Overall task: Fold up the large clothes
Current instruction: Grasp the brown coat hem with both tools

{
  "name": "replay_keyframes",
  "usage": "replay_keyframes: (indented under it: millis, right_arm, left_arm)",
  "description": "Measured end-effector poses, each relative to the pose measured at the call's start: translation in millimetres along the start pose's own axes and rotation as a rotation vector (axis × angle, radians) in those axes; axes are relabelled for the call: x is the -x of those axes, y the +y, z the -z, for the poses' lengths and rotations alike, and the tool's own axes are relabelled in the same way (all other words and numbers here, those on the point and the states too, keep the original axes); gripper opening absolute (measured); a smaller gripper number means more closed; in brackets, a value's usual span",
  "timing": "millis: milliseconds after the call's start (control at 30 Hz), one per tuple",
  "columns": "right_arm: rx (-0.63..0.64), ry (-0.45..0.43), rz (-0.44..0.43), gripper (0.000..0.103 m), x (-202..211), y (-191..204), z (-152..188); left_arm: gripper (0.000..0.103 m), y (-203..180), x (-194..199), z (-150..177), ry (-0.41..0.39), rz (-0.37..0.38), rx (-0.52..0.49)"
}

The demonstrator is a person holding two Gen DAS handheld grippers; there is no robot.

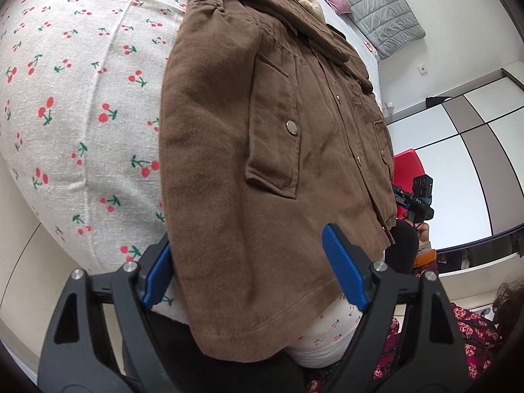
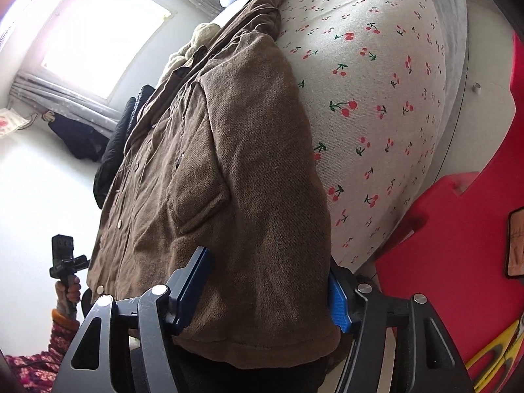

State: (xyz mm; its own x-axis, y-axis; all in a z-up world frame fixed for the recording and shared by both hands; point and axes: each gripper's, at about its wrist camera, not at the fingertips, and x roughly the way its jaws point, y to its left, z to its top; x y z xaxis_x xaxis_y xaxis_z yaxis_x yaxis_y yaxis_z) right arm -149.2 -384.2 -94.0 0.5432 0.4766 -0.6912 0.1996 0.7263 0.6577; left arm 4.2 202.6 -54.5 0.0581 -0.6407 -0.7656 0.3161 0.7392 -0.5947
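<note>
Left gripper (image 1: 252,271): pointed steeply down, blue-padded fingers (image 1: 344,271) set wide apart, not pressing. Right gripper (image 2: 268,290): same downward tilt, fingers (image 2: 339,298) narrower, pad contact unclear. Seen from the right wrist, the left hand (image 2: 67,291) is wrapped round its handle, patterned sleeve (image 2: 62,330) at the wrist.

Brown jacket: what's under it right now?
The brown jacket lies on the cherry-print bedsheet, its hem hanging over the bed edge. Whatever lies directly beneath the jacket is covered.
</note>
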Motion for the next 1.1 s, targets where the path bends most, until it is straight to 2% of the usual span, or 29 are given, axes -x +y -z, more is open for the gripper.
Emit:
replay_keyframes:
  millis: [333, 467, 633, 667, 733, 800, 833, 900, 967, 1100]
  right_arm:
    - [-0.021, -0.031, -0.067, 0.063, -4.4, -12.2, 9.6]
    - [0.002, -0.037, -0.081, 0.053, 0.7, -11.2, 17.5]
    - [0.022, -0.052, -0.089, 0.03, 7.0, -3.2, 24.3]
    - [0.027, -0.058, -0.088, 0.023, 8.5, -1.8, 25.3]
    - [0.033, -0.071, -0.086, 0.017, 10.0, 1.9, 26.3]
    - [0.039, -0.084, -0.082, 0.014, 11.7, 6.3, 27.2]
    - [0.041, -0.09, -0.083, 0.013, 13.1, 8.5, 27.3]
    - [0.047, -0.106, -0.086, 0.011, 21.5, 11.9, 26.3]
    - [0.063, -0.13, -0.101, 0.01, 30.2, 19.5, 24.0]
    - [0.084, -0.191, -0.158, 0.009, 52.9, 35.2, 12.6]
  left_arm:
    - [0.084, -23.7, -9.7, 13.1, 0.032, -0.03, -0.026]
    - [0.076, -29.1, -10.2, 14.7, 0.037, -0.052, -0.027]
    - [0.068, -34.3, -11.0, 17.2, 0.032, -0.065, -0.023]
    - [0.065, -35.2, -11.3, 18.1, 0.028, -0.073, -0.023]
    - [0.057, -35.9, -11.4, 18.9, 0.022, -0.098, -0.018]
    - [0.041, -34.0, -10.3, 19.2, 0.015, -0.124, 0.003]
    - [0.038, -32.2, -9.0, 18.9, 0.01, -0.129, 0.024]
    - [0.024, -28.3, -6.5, 18.2, -0.009, -0.115, 0.078]
    - [0.019, -29.4, -3.2, 17.3, -0.03, -0.11, 0.111]
    - [0.015, -48.0, 9.5, 11.4, -0.099, -0.095, 0.095]
